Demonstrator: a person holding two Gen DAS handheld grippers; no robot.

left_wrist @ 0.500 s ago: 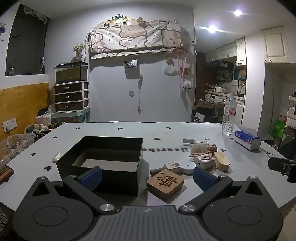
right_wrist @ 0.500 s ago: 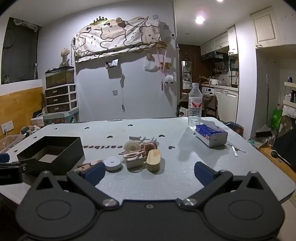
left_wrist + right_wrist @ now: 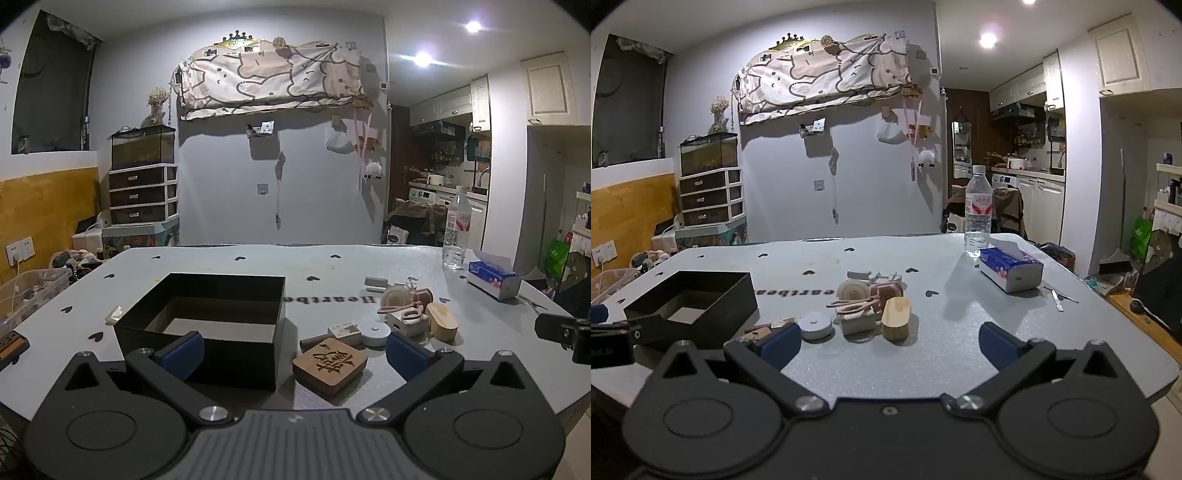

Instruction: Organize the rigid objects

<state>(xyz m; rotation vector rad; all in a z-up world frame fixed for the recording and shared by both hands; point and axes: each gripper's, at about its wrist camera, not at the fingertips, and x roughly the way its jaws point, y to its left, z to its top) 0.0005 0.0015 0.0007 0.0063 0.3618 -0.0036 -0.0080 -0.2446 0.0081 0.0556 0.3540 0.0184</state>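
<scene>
An open black box (image 3: pixel 207 321) (image 3: pixel 698 302) stands on the grey table, left of a cluster of small items. A carved wooden square (image 3: pixel 330 363) lies nearest my left gripper (image 3: pixel 293 350), which is open and empty just short of it. Behind it lie a white round puck (image 3: pixel 375 332) (image 3: pixel 814 325), an oval wooden block (image 3: pixel 443 321) (image 3: pixel 895 317), a small white box with pink scissors-like piece (image 3: pixel 857 314), a wooden disc (image 3: pixel 853 290). My right gripper (image 3: pixel 888 341) is open, empty, in front of the cluster.
A water bottle (image 3: pixel 978 212) and a blue tissue box (image 3: pixel 1012 267) stand at the table's far right, with thin metal tools (image 3: pixel 1058 297) beside them. A power strip (image 3: pixel 11 343) sits at the left edge. Drawers and a tank stand by the wall.
</scene>
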